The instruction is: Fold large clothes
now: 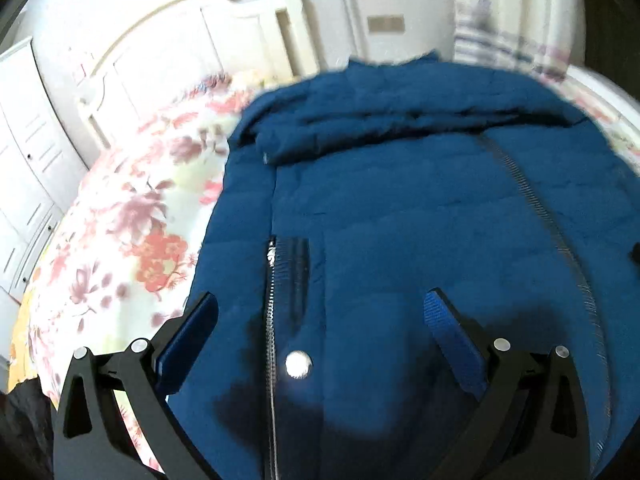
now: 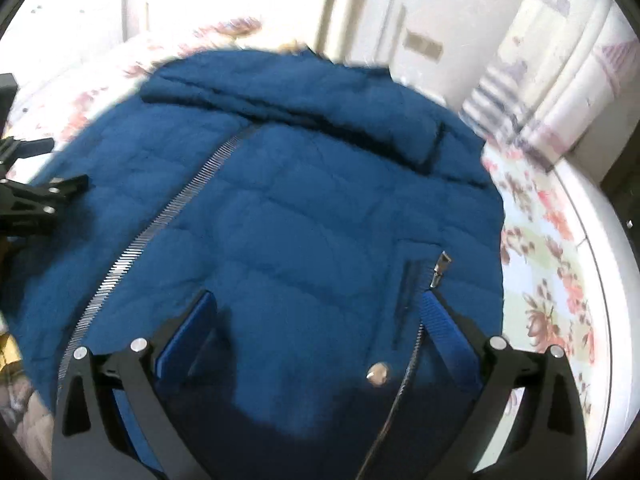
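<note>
Left wrist: floral bedspread surrounds blue jacket.

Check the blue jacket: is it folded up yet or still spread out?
Partly folded. The jacket lies flat across the bed, front up, with the sleeves folded across the top; the body is not yet folded.

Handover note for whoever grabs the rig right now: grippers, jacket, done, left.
Left gripper: open, holding nothing, above the jacket's hem end by a pocket zipper and snap.
Right gripper: open, holding nothing, above the other front panel near its snap.
Blue puffer jacket: laid front-up on the floral bedspread, main zipper closed, sleeves apparently folded across the upper part.
Done: jacket spread, sleeves seemingly in.
Left: grip the hem end, probably fold it toward the collar.
</note>
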